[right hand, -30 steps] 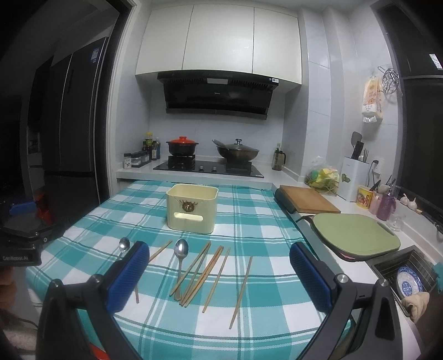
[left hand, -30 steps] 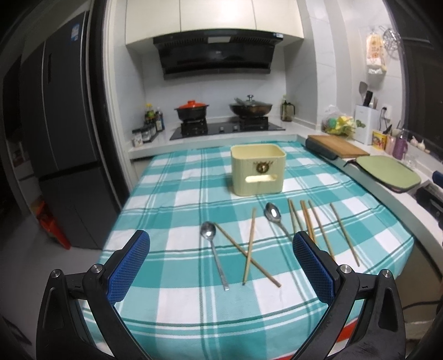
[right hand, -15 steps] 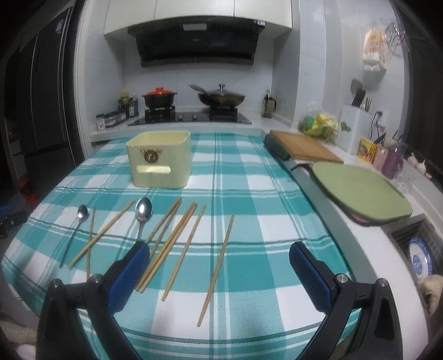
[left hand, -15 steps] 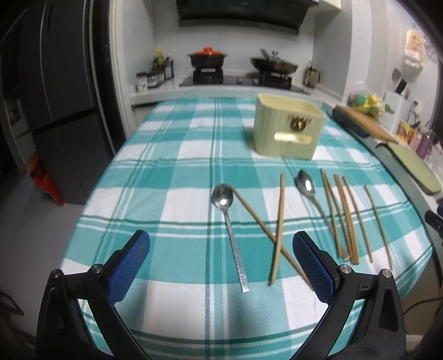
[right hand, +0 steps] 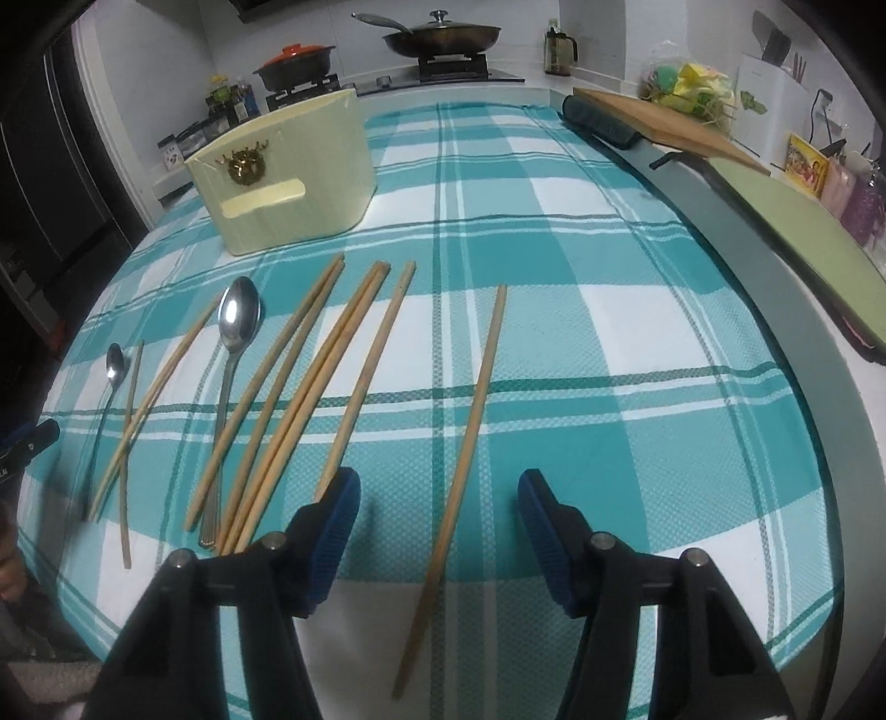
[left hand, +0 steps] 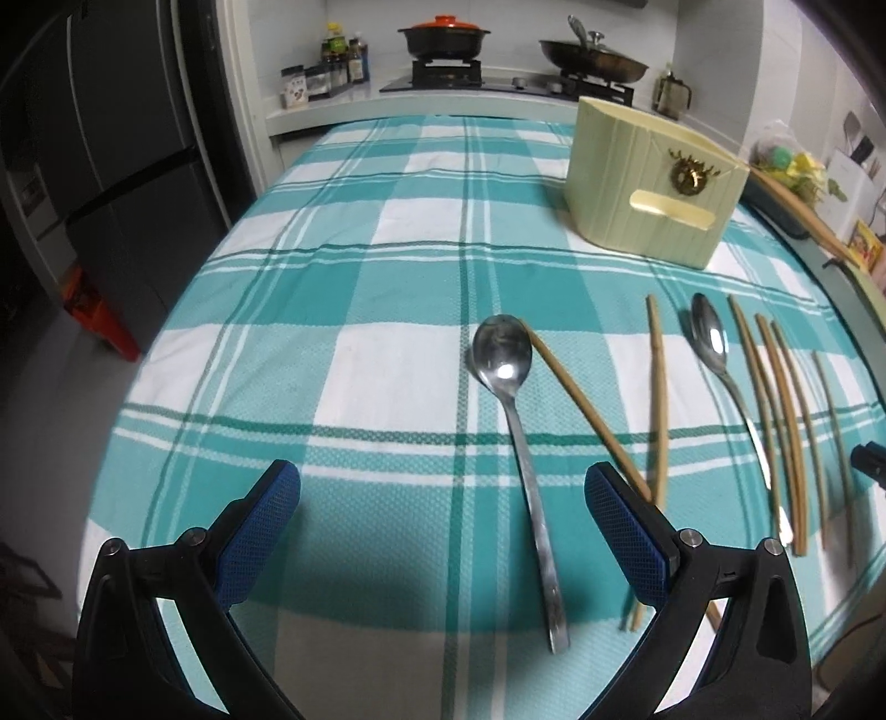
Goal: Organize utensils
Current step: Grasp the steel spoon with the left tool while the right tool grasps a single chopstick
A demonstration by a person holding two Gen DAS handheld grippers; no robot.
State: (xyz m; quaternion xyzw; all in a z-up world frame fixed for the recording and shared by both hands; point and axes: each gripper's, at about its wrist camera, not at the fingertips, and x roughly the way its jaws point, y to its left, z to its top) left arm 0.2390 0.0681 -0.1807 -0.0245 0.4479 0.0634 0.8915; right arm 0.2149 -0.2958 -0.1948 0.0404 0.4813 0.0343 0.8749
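Two steel spoons and several wooden chopsticks lie on a teal checked tablecloth (left hand: 387, 266), with a cream utensil holder (left hand: 648, 188) behind them. My left gripper (left hand: 443, 487) is open, low over the cloth, with the left spoon (left hand: 515, 421) running between its blue pads, untouched. A crossed pair of chopsticks (left hand: 626, 421) lies just right of it. My right gripper (right hand: 437, 493) hangs over a lone chopstick (right hand: 465, 421) that lies between its pads; the jaws are closing and do not press on it. The other spoon (right hand: 232, 354) and more chopsticks (right hand: 310, 387) lie left of it.
A stove with a red-lidded pot (left hand: 443, 33) and a pan (left hand: 592, 55) stands at the back. A wooden board (right hand: 664, 122) and a green mat (right hand: 803, 243) lie on the counter to the right. A dark fridge (left hand: 111, 138) stands left of the table.
Both grippers dropped and tilted down toward the utensils, which now look much nearer. The right gripper's jaws narrowed around the lone chopstick. The left jaws stayed wide.
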